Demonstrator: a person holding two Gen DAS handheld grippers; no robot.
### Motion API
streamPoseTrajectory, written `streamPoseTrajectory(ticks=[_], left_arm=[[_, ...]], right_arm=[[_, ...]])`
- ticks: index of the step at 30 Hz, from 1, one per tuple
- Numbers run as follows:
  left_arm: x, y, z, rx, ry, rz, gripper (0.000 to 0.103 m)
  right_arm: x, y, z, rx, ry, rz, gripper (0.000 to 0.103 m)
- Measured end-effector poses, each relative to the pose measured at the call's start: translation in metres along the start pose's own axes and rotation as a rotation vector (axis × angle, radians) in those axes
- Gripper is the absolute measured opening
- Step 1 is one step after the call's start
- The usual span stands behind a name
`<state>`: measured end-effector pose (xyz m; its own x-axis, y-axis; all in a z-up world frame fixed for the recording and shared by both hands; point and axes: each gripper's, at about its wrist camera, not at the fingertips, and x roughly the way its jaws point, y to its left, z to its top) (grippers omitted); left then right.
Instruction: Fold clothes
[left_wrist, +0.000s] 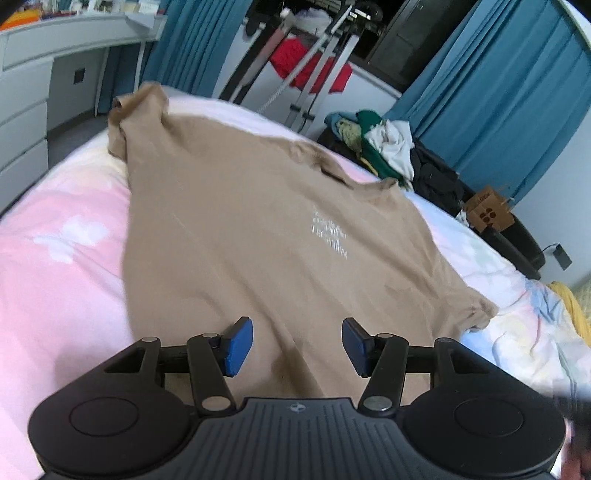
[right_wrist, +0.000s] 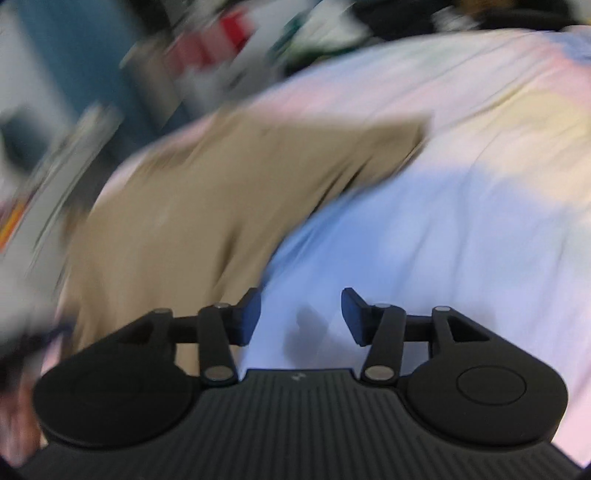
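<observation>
A tan T-shirt (left_wrist: 266, 221) lies spread out, front up, on a bed (left_wrist: 66, 236) covered with a pastel sheet in pink, white, pale yellow and blue. Small white lettering (left_wrist: 330, 236) sits on the chest. One sleeve (left_wrist: 127, 118) is bunched at the far left corner, and the other sleeve (left_wrist: 476, 310) reaches out to the right near the bed's edge. The collar faces the far side of the bed.

The left hand-held gripper (left_wrist: 297, 345) hovers over the near hem of the shirt, its blue pads (left_wrist: 240, 345) standing apart with only loose cloth below them; it is released and grasps nothing.

The right wrist view is heavily smeared by motion. There the right hand-held gripper (right_wrist: 301, 317) is over bare blue-white sheet just beside the shirt's edge, its dark pads (right_wrist: 249, 317) apart and nothing between them, so it too is released.

Beyond the bed, a pile of clothes (left_wrist: 384, 147) in green, white and black lies heaped on a dark surface. Blue curtains (left_wrist: 495, 96) hang behind it. A metal rack (left_wrist: 325, 62) with something red stands at the back, and a grey chest of drawers (left_wrist: 22, 110) lines the left wall. A cardboard box (left_wrist: 489, 212) sits to the right of the pile.
</observation>
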<state>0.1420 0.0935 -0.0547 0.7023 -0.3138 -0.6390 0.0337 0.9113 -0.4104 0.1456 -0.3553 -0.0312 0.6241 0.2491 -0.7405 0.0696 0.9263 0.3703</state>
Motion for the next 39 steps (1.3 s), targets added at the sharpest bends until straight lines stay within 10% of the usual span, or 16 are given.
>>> streamPoseTrajectory(ticks=[9,13,16,30,39], left_arm=[[-0.056,0.016,-0.007,0.016,-0.040,0.031,0.060],[-0.067,0.027,-0.004,-0.011,-0.051,0.065,0.060],[-0.072,0.037,-0.002,-0.039,-0.042,0.068,0.060],[-0.095,0.071,-0.001,-0.121,0.021,0.047,0.061],[-0.087,0.068,-0.036,-0.047,0.148,0.123,0.060]], right_arm=[[0.005,0.087,-0.111,-0.196,0.456,0.065,0.049],[0.017,0.103,-0.125,-0.294,0.450,-0.018,0.047],[0.011,0.121,-0.128,-0.384,0.432,-0.067,0.005],[-0.077,0.075,-0.105,-0.482,0.353,-0.223,0.004],[-0.087,0.080,-0.073,-0.278,0.121,-0.057,0.011]])
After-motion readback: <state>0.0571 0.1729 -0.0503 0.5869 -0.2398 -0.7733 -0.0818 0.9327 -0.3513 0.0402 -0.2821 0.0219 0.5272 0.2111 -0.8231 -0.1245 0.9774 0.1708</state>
